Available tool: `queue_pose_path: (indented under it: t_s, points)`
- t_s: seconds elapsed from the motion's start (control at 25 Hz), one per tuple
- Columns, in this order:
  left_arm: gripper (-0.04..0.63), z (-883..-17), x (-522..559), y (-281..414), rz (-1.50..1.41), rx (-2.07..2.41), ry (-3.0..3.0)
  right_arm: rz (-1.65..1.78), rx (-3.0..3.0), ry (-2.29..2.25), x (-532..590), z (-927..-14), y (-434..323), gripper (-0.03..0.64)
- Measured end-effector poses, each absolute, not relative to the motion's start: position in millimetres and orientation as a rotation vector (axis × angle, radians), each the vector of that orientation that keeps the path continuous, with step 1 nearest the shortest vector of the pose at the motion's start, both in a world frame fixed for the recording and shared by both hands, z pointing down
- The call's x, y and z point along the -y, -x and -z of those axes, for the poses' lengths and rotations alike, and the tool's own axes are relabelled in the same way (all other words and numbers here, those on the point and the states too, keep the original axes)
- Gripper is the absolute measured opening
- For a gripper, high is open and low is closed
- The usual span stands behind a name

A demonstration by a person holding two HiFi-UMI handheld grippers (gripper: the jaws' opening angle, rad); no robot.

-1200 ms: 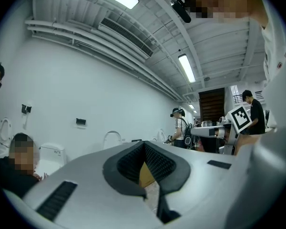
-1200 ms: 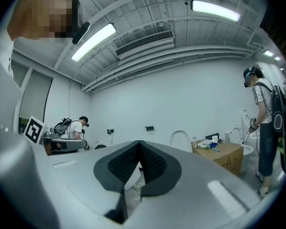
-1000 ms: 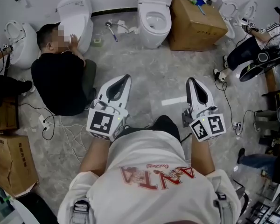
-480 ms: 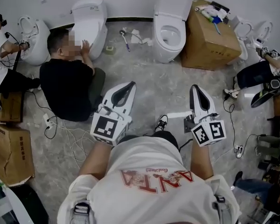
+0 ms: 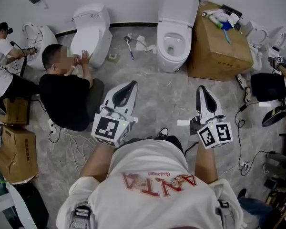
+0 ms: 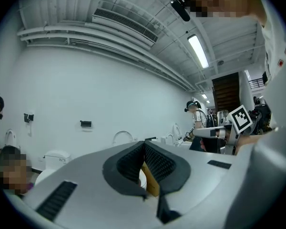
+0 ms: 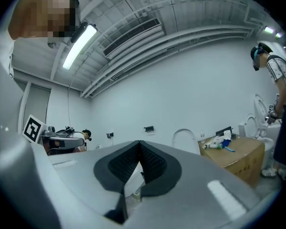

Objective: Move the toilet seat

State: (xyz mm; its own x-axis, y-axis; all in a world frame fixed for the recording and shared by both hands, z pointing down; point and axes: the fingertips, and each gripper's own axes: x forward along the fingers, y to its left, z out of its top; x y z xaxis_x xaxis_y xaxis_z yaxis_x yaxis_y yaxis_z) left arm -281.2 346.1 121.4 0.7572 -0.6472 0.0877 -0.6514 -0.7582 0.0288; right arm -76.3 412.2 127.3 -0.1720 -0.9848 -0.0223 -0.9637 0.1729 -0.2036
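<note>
Person in black point(image 5: 66, 99) kneels well left of toilet point(image 5: 168, 58). Box point(image 5: 219, 49) just right of toilet. Toilet seat point(image 5: 163, 32) on toilet, at the wall. Left claw point(image 5: 127, 86) and right claw point(image 5: 203, 90): both pressed together, empty, short of toilet.

Both forearms reached toward twelve o'clock; left claw point(image 5: 126, 88) and right claw point(image 5: 203, 92) pointed level, jaws closed, empty.
</note>
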Motion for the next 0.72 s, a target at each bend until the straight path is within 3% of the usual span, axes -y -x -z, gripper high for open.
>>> queue_pose_path:
  t_s: [0.32, 0.72]
  points:
    - [0.009, -128.8, -312.8, 182.2, -0.177, 1.092, -2.879, 0.304, -2.353, 1.916, -375.9, -169.7, -16.7, 0.002]
    - [0.009, -154.1, -257.0, 118.8, -0.220, 1.024, -2.854, 0.362, -2.336, 1.945, -330.4, -190.6, -74.2, 0.002]
